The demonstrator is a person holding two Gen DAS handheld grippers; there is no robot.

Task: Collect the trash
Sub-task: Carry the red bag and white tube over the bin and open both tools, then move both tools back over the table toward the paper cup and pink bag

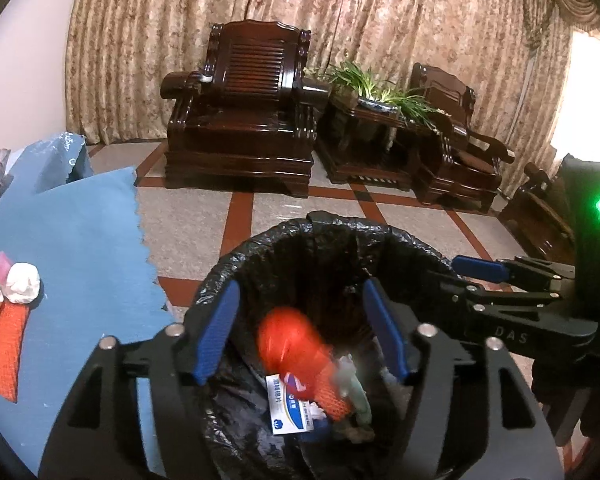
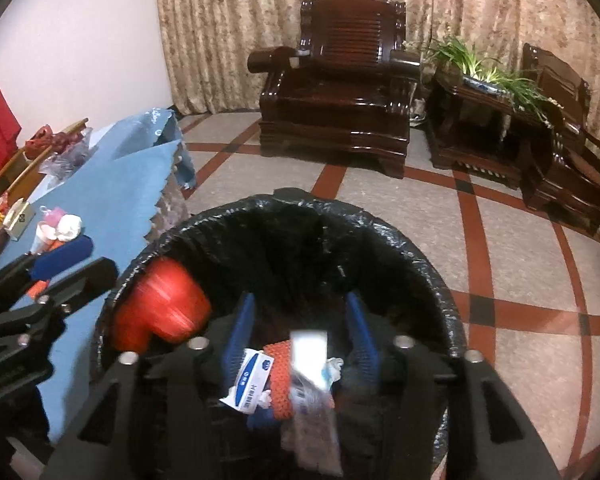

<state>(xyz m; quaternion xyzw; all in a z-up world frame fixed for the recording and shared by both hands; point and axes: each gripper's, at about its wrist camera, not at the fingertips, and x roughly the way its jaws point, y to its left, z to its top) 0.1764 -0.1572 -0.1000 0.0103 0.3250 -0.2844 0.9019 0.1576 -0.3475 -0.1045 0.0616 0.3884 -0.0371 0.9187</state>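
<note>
While both tools are hovering over a bin, the left hand-held gripper (image 1: 300,332) is standing with its blue-padded fingers (image 1: 216,330) spread wide, gripping nothing. Between them a blurred orange net wad (image 1: 288,344) is showing in mid-air just above the rubbish, touching neither pad. The right hand-held gripper (image 2: 300,336) is likewise spread wide, a blurred white slip (image 2: 308,354) showing between its fingers, untouched by either.

Directly beneath, the black-lined trash bin (image 1: 324,226) is holding a white and blue packet (image 1: 288,406), orange netting and pale scraps at its bottom. Seen by the left camera, the right tool is reaching in over the rim from 3 o'clock; seen by the right camera, the left tool is sitting at 9 o'clock.

At 9 o'clock of the bin, just beside it, the bench (image 1: 80,240) under a blue cloth is carrying more trash: a crumpled white tissue (image 1: 22,282), a strip of orange netting (image 1: 6,354) beside it, and a pink item too small to identify.

Farther off, toward 12 o'clock, a dark wooden armchair (image 1: 240,112) is standing on the tiled floor (image 1: 260,208) before patterned curtains (image 1: 360,12). At 1 o'clock, a side table with a green plant (image 1: 376,88) is sitting just beside a second armchair (image 1: 456,144).
</note>
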